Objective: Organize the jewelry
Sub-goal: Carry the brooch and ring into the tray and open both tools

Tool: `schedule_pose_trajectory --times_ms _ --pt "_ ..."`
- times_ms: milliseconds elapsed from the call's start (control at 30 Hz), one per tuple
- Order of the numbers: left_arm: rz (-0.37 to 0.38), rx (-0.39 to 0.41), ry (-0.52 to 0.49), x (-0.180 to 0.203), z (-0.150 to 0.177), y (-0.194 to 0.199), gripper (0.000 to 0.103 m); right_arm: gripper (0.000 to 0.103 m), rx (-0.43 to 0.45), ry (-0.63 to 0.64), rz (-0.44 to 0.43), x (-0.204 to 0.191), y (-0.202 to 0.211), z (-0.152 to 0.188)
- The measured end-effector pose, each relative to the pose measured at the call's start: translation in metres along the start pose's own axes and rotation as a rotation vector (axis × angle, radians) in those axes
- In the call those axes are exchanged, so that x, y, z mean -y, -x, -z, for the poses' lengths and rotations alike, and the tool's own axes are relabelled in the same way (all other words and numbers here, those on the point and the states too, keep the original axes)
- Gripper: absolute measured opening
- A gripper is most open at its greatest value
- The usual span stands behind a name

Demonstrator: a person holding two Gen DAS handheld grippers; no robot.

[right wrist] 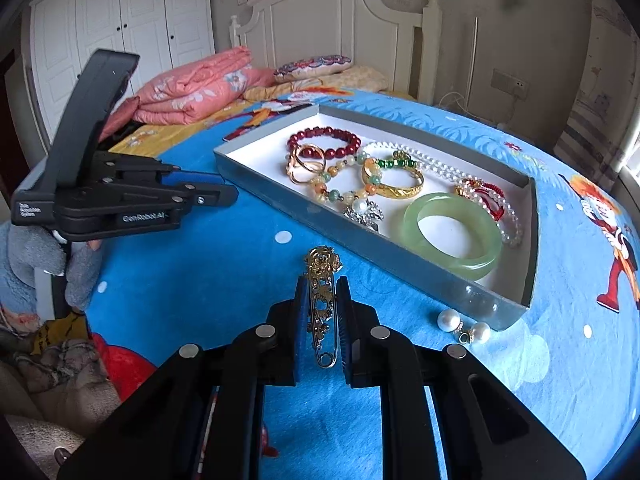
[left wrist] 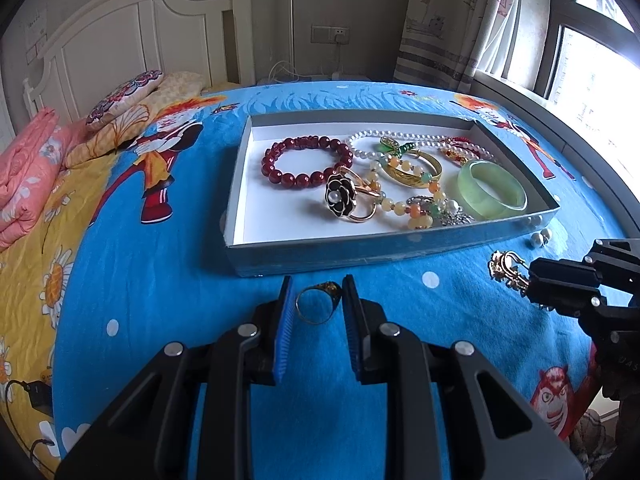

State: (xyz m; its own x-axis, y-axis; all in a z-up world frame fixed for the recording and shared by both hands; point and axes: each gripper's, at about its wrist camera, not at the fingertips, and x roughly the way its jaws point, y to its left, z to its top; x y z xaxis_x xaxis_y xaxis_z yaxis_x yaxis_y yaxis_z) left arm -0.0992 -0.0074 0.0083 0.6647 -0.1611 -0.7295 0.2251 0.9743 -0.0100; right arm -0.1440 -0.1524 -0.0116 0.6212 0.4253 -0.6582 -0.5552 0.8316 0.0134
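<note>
My left tool (left wrist: 318,300) is clamped on a thin gold ring (left wrist: 319,301) just before the shallow card tray (left wrist: 360,254). My right tool (right wrist: 323,308) pinches an ornate gold brooch (right wrist: 322,280) above the bed's (right wrist: 240,272) soft blue cover, near two pearl earrings (right wrist: 464,326).
</note>
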Motion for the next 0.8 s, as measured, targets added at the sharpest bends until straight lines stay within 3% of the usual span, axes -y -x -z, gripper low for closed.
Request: schedule_pose_trajectory --times_ms 300,500,800 --pt "0.013 0.078 0.016 -0.006 -0.017 0.023 0.023 0.014 0.082 -0.07 -0.066 0.009 0.016 -0.008" --pt "0.011 0.095 0.019 -0.011 -0.031 0.021 0.023 0.014 0.116 -0.078 -0.031 0.013 0.015 -0.025" --pt "0.012 0.065 0.07 -0.026 -0.053 -0.011 0.023 0.014 0.11 -0.101 0.064 0.024 -0.012 -0.053"
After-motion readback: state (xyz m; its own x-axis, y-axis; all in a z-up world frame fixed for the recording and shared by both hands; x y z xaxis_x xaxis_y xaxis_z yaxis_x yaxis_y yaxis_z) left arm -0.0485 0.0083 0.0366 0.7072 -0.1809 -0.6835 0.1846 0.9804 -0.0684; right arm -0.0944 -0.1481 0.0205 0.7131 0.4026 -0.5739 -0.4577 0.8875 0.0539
